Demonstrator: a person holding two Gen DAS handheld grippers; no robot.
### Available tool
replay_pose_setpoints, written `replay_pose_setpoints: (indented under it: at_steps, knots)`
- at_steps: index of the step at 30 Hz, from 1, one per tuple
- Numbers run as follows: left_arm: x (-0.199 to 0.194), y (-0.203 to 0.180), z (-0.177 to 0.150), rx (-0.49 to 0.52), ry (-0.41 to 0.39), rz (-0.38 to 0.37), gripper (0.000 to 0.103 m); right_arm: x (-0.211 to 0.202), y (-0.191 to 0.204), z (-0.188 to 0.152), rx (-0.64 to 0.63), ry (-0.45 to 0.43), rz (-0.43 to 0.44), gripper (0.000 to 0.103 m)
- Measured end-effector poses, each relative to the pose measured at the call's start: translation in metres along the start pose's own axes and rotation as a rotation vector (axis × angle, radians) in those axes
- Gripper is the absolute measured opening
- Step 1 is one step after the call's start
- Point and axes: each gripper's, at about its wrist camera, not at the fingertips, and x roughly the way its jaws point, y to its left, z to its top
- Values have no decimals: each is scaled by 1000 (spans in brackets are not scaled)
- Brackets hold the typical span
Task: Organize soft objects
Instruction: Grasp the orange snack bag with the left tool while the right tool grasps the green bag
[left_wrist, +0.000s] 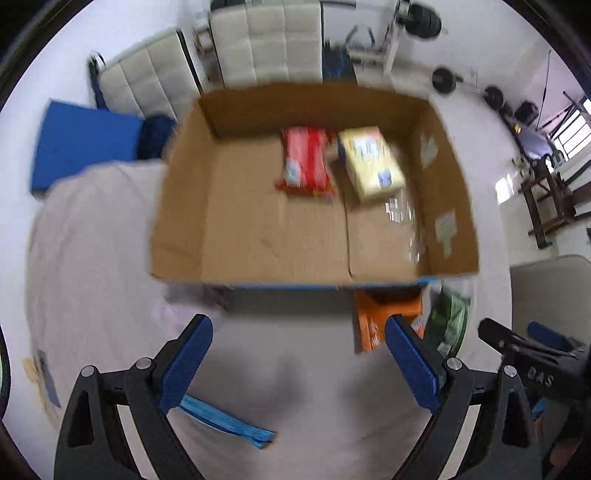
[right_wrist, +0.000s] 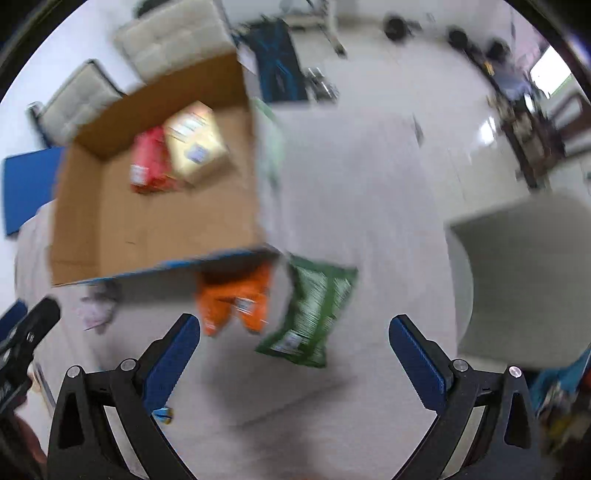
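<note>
Hand-held grippers, left (left_wrist: 297, 363) and right (right_wrist: 293, 360), hover released, jaws spread, below the cardboard box (left_wrist: 258, 236); green packet (right_wrist: 314, 314) centre frame.

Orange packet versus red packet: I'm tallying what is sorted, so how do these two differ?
The red packet lies inside the cardboard box, next to a yellow packet; the orange packet lies outside on the pale cloth, at the box's near wall. The red one shows whole; the orange one's far end is hidden by that wall. The orange one has a green packet beside it. Both look like soft packets, and neither is held: both grippers are open.
</note>
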Motion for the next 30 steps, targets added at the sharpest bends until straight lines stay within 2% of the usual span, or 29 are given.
replay_pose_setpoints:
  at_steps: [2, 5, 10, 11, 13, 15, 19, 23, 30]
  knots:
    - [30, -8, -4, -13, 72, -23, 96, 27, -14, -1, 50, 58, 19, 103]
    - [64, -22, -10, -25, 141, -55, 96, 65, -32, -6, 129, 131, 85, 97]
    - [99, -47, -14, -25, 212, -90, 96, 99, -38, -8, 137, 169, 105, 66]
    - [104, -50, -14, -22, 218, -92, 96, 105, -39, -7, 132, 175, 111, 55]
    - [111, -57, -12, -21, 237, -100, 95, 107, -44, -10, 128, 176, 128, 48]
    - [118, -64, -10, -28, 257, -119, 95, 102, -49, -13, 106, 176, 80, 40]
    - [135, -83, -7, -37, 295, -137, 95, 92, -65, -18, 81, 164, 33, 40]
    - [154, -97, -8, -51, 325, -141, 96, 90, -78, -19, 99, 167, 52, 40]
    - [167, -122, -2, -36, 314, -90, 95, 98, -84, -21, 96, 173, 46, 40]
